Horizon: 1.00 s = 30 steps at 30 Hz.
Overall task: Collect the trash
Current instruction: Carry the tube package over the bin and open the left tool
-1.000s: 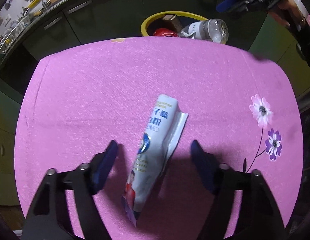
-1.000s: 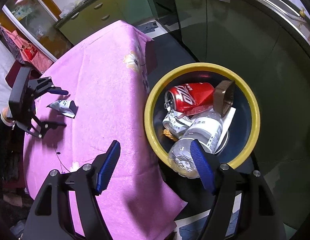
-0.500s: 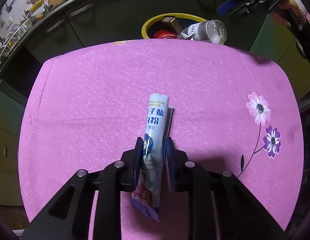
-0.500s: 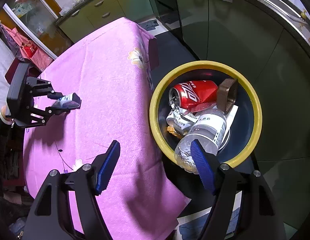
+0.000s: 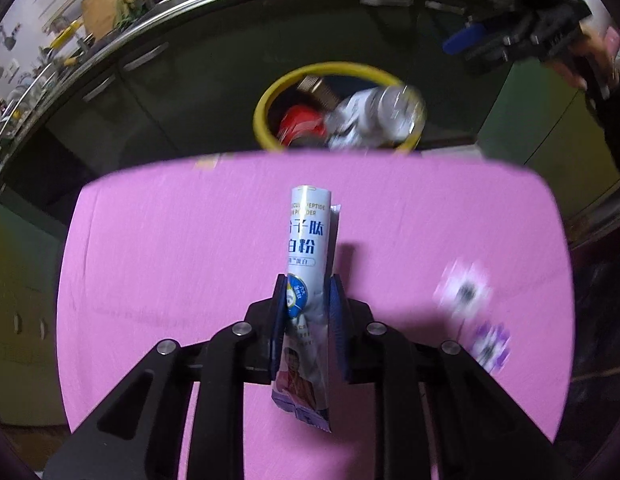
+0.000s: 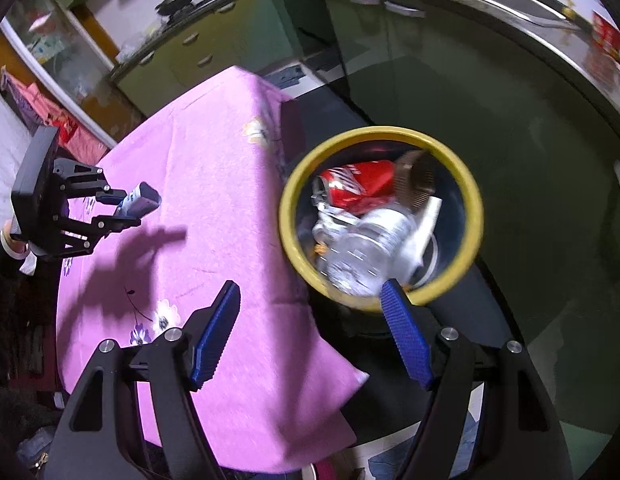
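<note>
Between the left gripper's (image 5: 308, 312) closed jaws sat a crumpled white-and-blue powder sachet (image 5: 308, 264), lifted off the pink tablecloth (image 5: 170, 260). Ahead, the yellow-rimmed bin (image 6: 471, 200) already held a can and bottle; the right gripper (image 6: 310, 332) gaped empty above it.

A table covered by a pink cloth (image 5: 190, 280) printed with purple and white flowers (image 6: 162, 320) is seen in a kitchen. Beyond its far edge, dark green cabinet doors (image 5: 122, 92) with metal handles are ranged under a steel-edged worktop (image 5: 110, 36), on which blurred clutter is spread. In the right wrist view, lighter green cabinets (image 6: 214, 52) are set along a pale wall, and a black pan (image 6: 176, 0) is placed on top. A dark floor (image 6: 549, 200) is visible below.
</note>
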Motion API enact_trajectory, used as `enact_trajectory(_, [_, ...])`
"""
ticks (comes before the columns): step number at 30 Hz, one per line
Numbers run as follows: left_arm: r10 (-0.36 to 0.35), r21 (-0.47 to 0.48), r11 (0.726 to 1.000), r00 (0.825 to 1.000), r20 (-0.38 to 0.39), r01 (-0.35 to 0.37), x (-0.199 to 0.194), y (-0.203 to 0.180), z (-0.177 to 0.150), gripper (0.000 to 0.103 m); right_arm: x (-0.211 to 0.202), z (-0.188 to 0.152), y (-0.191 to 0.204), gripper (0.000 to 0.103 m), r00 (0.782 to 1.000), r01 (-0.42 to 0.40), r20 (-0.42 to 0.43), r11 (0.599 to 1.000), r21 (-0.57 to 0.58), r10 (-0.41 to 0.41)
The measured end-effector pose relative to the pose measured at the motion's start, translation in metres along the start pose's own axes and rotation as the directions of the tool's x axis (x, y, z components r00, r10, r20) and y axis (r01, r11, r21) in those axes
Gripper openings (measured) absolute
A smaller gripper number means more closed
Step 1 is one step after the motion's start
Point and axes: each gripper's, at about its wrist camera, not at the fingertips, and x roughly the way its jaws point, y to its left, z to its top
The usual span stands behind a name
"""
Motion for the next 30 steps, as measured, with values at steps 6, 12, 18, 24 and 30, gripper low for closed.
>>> enact_trajectory(6, [-0.031, 0.067, 0.997, 0.999, 0.039, 0.029, 0.014, -0.022, 0.078, 0.02, -0.022, -0.023, -0.035, 0.074, 0.999, 0.005, 0.041, 0.998, 0.058, -0.007])
enact_trajectory(12, [-0.032, 0.13, 0.991, 0.999, 0.037, 0.027, 0.057, -0.038, 0.151, 0.02, -0.029, -0.045, -0.068, 0.074, 0.999, -0.009, 0.05, 0.993, 0.118, 0.003])
enact_trajectory(18, [-0.005, 0.189, 0.982, 1.0, -0.005, 0.006, 0.11, -0.044, 0.195, 0.022, -0.03, -0.06, -0.098, 0.074, 0.999, -0.016, 0.048, 0.984, 0.175, 0.007])
enact_trajectory(24, [0.015, 0.206, 0.978, 0.999, -0.029, -0.008, 0.139, -0.047, 0.212, 0.056, -0.029, -0.069, -0.111, 0.075, 0.999, -0.023, 0.049, 0.98, 0.199, 0.013])
enact_trajectory(30, [0.046, 0.154, 0.987, 0.999, 0.011, -0.047, 0.124, -0.041, 0.206, 0.063, -0.029, -0.067, -0.104, 0.075, 0.998, -0.039, 0.056, 0.982, 0.185, 0.029])
